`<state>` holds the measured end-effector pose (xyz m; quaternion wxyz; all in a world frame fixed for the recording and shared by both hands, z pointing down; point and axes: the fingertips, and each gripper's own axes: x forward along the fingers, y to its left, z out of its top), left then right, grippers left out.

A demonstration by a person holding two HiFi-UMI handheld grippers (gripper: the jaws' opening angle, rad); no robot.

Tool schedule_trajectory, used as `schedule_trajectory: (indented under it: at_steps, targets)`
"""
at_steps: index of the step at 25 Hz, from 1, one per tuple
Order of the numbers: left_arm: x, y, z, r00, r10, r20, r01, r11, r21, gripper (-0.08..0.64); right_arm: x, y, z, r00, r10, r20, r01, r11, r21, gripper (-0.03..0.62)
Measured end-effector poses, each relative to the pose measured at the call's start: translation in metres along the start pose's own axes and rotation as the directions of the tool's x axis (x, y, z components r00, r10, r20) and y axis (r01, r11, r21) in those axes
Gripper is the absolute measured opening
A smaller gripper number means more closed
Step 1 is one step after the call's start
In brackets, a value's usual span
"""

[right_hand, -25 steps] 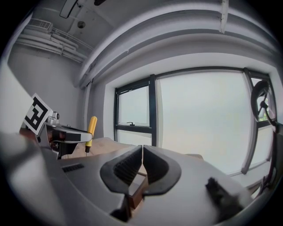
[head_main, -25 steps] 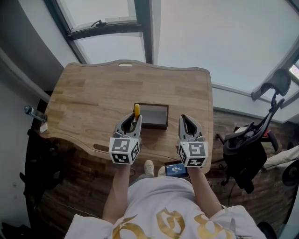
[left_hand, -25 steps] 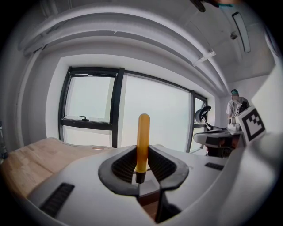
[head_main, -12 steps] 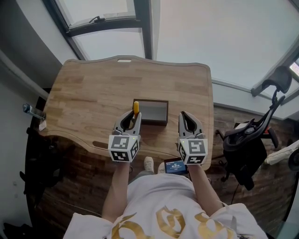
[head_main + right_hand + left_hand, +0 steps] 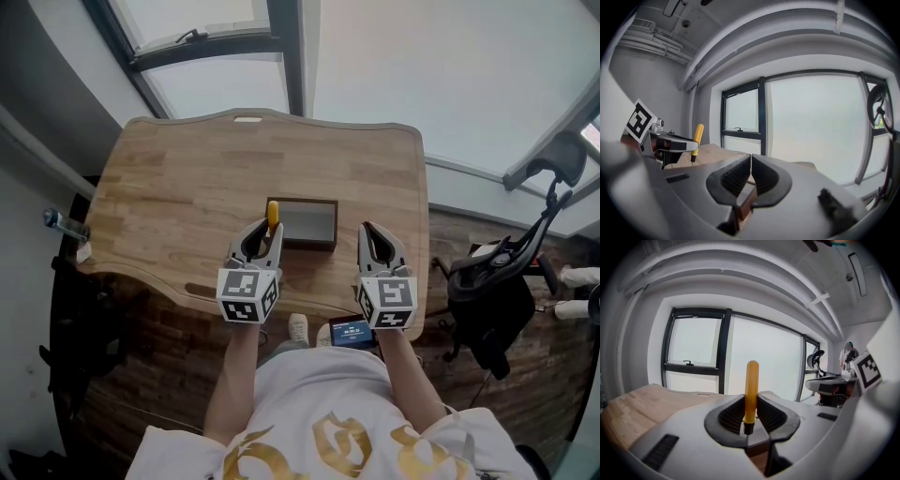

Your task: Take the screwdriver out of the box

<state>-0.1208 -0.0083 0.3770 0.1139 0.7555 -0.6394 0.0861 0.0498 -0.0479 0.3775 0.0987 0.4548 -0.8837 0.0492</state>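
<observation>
My left gripper (image 5: 265, 232) is shut on a screwdriver (image 5: 273, 218) with a yellow handle, holding it upright just in front of the near left corner of the dark open box (image 5: 307, 225). In the left gripper view the screwdriver's handle (image 5: 751, 389) stands up from between the pads, with the thin shaft running down between them. My right gripper (image 5: 373, 236) hovers to the right of the box, shut with nothing in it, its pads meeting in the right gripper view (image 5: 751, 160). That view also shows the screwdriver (image 5: 697, 139) off to the left.
The box sits near the front edge of a wooden table (image 5: 187, 178) under a window. A small device with a lit screen (image 5: 353, 334) lies below the table edge. A black chair (image 5: 497, 295) stands on the right, and a bottle (image 5: 58, 223) on the left.
</observation>
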Motion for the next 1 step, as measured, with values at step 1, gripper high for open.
schedule_trajectory:
  at_steps: [1]
  targets:
    - [0.0003, 0.0005, 0.0, 1.0, -0.001, 0.0, 0.001, 1.0, 0.0, 0.086, 0.0005, 0.0002, 0.0002, 1.0, -0.001, 0.0, 0.001, 1.0, 0.0, 0.032]
